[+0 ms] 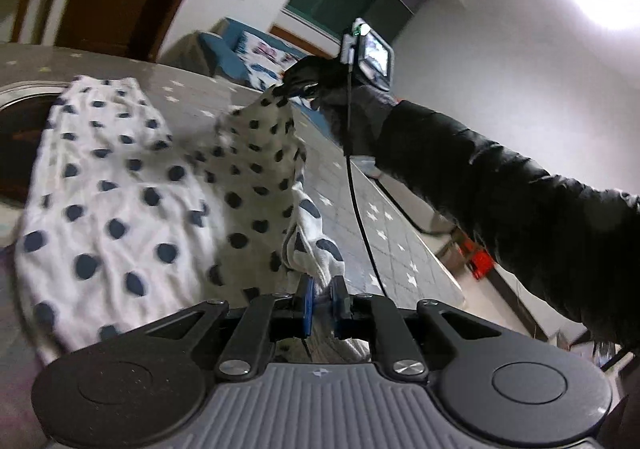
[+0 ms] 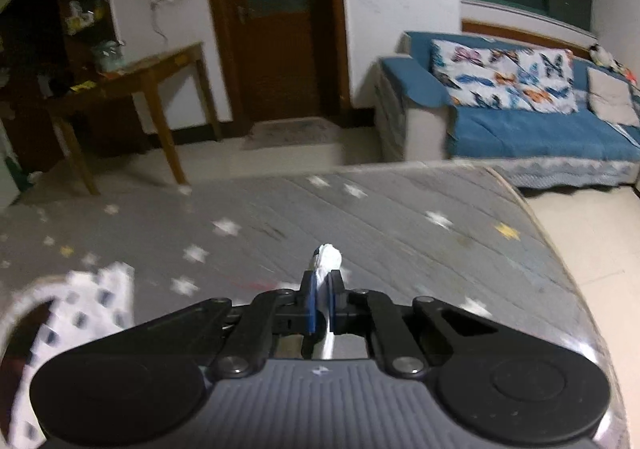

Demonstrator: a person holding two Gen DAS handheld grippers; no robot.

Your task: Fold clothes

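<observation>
A white garment with dark blue dots [image 1: 120,185] lies partly on the grey star-patterned bed cover [image 1: 360,209]. My left gripper [image 1: 323,291] is shut on one edge of the garment, near the camera. My right gripper [image 1: 294,89] shows in the left wrist view, shut on another corner of the garment and holding it lifted above the bed, so the cloth hangs between the two. In the right wrist view my right gripper [image 2: 323,291] pinches a white tuft of the garment [image 2: 326,263]. More of the garment [image 2: 80,301] lies at lower left.
The grey bed cover [image 2: 360,221] ends at a rounded edge on the right. A blue sofa [image 2: 540,133] with a butterfly cushion stands beyond it. A wooden table [image 2: 132,85] and a brown door [image 2: 276,21] are at the back. A cable [image 1: 360,217] hangs from the right gripper.
</observation>
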